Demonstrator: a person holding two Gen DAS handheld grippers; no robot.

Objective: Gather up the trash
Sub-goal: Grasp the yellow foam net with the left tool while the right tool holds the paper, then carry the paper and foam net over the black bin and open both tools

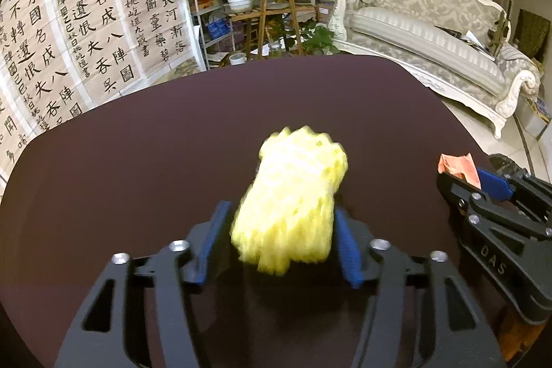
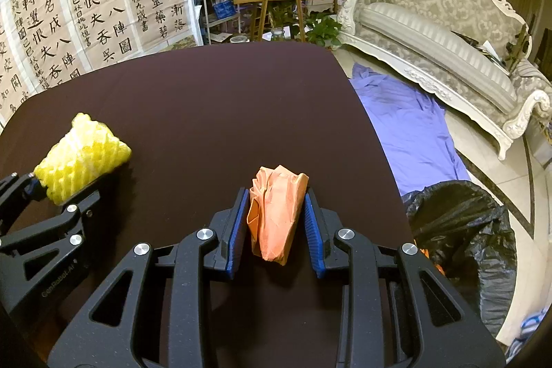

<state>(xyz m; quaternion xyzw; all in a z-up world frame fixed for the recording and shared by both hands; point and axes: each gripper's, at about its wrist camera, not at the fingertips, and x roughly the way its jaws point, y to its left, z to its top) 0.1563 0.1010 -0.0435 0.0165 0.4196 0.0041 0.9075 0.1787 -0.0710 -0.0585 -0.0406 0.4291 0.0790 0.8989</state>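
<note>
Two pieces of trash sit over the dark table point(image 2: 214, 99). The left gripper point(image 1: 281, 223) stands half open around a yellow foam net point(image 1: 293, 195), blurred; grip uncertain. The right gripper point(image 2: 276, 212) is closed on crumpled orange paper point(image 2: 276, 212). Both look light, soft and crushable, best held mid-body. A black trash bag point(image 2: 462, 230) stands beyond the table's right edge, nothing between.

Dark brown table point(image 2: 214, 99) filling the frame's centre, yellow foam net point(image 2: 81, 157) at its left edge, tiled floor point(image 2: 483, 140) right, purple cloth point(image 2: 410, 126) spread there
</note>
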